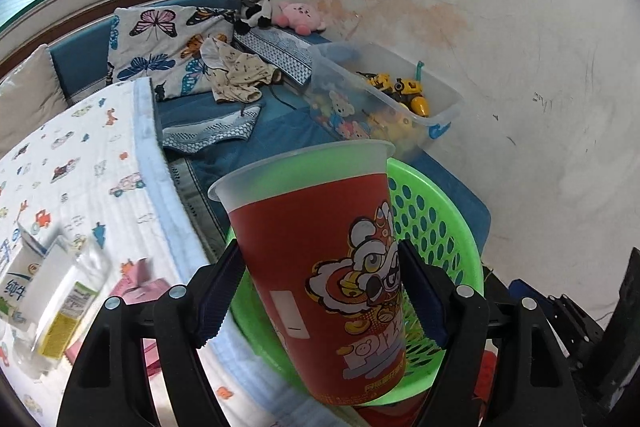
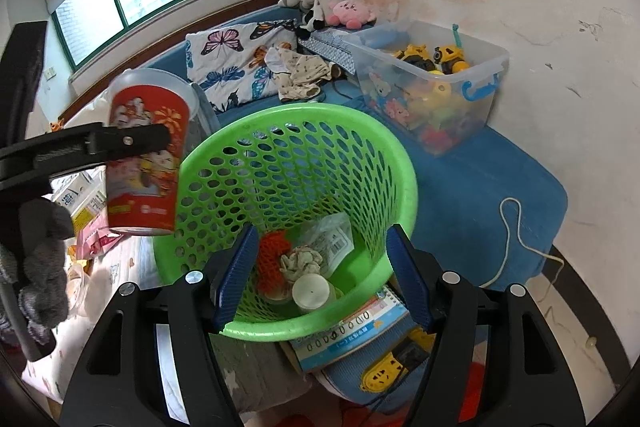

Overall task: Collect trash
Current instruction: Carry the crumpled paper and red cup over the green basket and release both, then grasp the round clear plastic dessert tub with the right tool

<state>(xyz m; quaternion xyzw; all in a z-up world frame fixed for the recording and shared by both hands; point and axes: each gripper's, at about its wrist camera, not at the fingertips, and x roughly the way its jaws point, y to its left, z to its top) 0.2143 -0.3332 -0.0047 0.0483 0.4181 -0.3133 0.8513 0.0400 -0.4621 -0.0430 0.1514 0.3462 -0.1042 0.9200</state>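
Note:
My left gripper (image 1: 320, 291) is shut on a red cartoon-printed plastic cup (image 1: 320, 267), held upright just left of the green perforated basket (image 1: 436, 227). In the right wrist view the cup (image 2: 146, 163) hangs beside the basket's left rim (image 2: 296, 119), clamped by the left gripper's fingers (image 2: 120, 143). My right gripper (image 2: 322, 277) is open and empty above the basket's near rim. Inside the basket lie an orange net (image 2: 272, 251), a crumpled tissue (image 2: 300, 261), a plastic wrapper (image 2: 332, 239) and a white-lidded bottle (image 2: 310, 291).
A milk carton (image 1: 24, 267), a clear glass (image 1: 64, 307) and pink wrappers (image 1: 136, 287) lie on the cartoon-print quilt at left. A clear toy bin (image 2: 432, 83) stands on the blue mattress behind. A booklet (image 2: 352, 331) and yellow power strip (image 2: 384, 375) lie under the basket.

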